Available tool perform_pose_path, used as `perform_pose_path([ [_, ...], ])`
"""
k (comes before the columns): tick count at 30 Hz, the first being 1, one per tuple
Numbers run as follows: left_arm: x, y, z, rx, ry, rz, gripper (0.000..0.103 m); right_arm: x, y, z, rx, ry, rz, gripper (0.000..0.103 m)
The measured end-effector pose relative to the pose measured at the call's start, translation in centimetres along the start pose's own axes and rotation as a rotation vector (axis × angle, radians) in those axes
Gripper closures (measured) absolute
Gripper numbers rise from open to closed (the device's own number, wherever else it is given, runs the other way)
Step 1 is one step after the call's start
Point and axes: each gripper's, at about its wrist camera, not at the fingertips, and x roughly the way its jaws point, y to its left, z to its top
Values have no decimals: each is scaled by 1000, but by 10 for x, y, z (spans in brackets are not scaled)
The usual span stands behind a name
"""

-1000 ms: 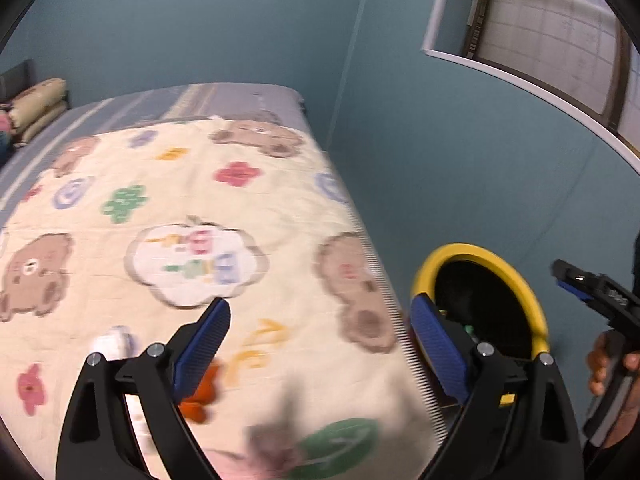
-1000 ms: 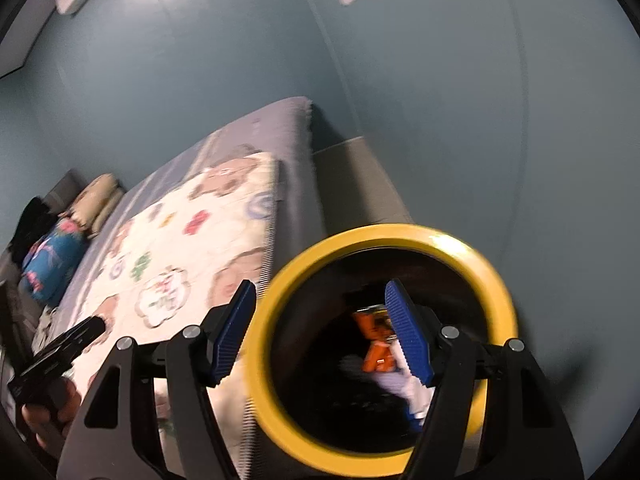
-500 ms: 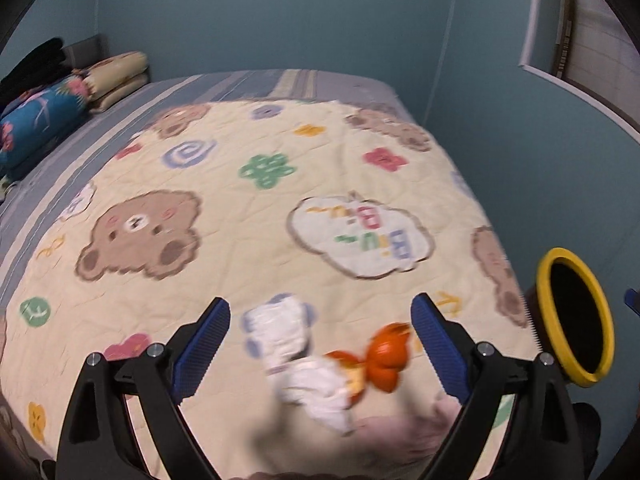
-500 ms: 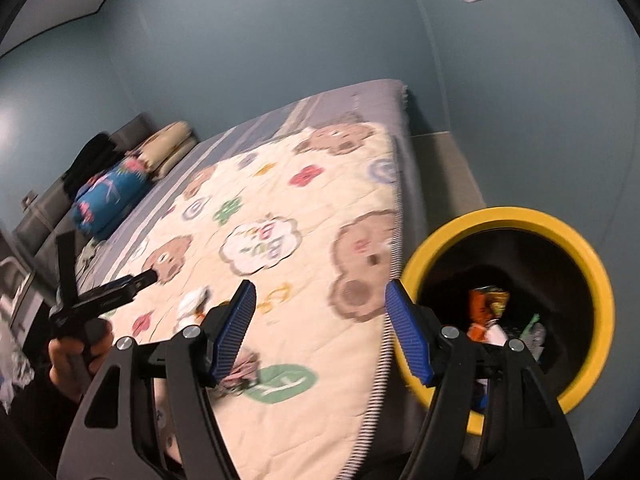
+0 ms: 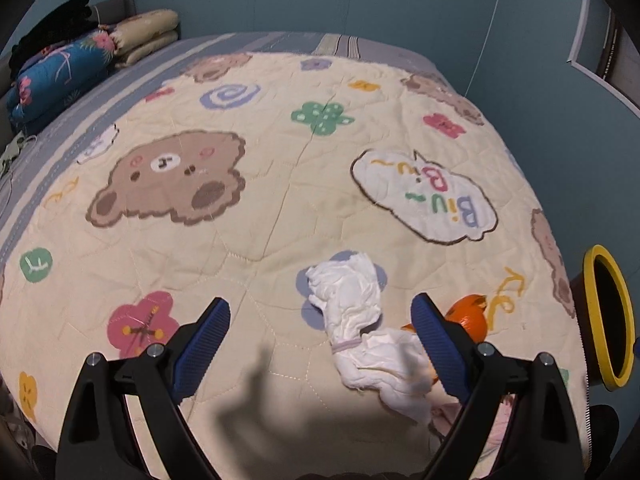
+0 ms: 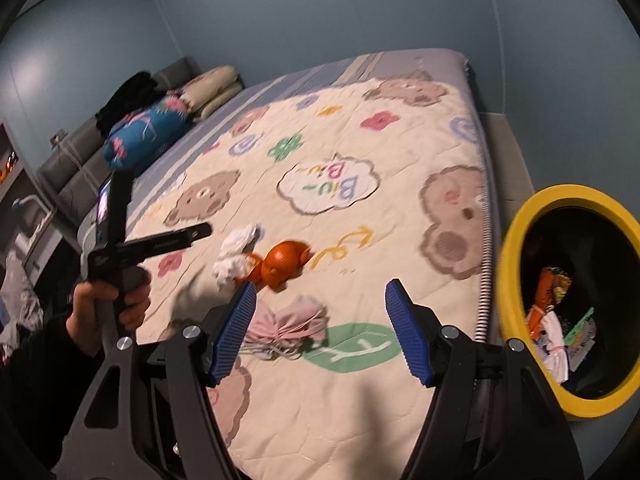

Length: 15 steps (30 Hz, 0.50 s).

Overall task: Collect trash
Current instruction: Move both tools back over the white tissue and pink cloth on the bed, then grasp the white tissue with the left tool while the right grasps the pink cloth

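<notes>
A crumpled white tissue lies on the bed's cartoon quilt, ahead of the left gripper and nearer its right-hand finger than its left; the tissue's lower end runs down beside that finger's blue pad. Just past the same finger sits an orange wrapper, touching the tissue's lower part. The left gripper's fingers are spread wide, holding nothing and touching nothing.

In the right wrist view, a pink crumpled bundle lies on the quilt between the right gripper's fingers, close to the left-hand one. Those fingers also stand wide apart and empty, above the bed. Beyond them lie the tissue and the orange wrapper. A yellow-rimmed bin stands beside the bed on the right, with wrappers and paper already inside.
</notes>
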Motion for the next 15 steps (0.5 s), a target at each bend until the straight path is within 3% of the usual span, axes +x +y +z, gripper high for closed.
perform_pose_path([
  [15, 43, 17, -3, -102, 110, 17, 15, 72, 64, -23, -234, 162, 36, 39],
])
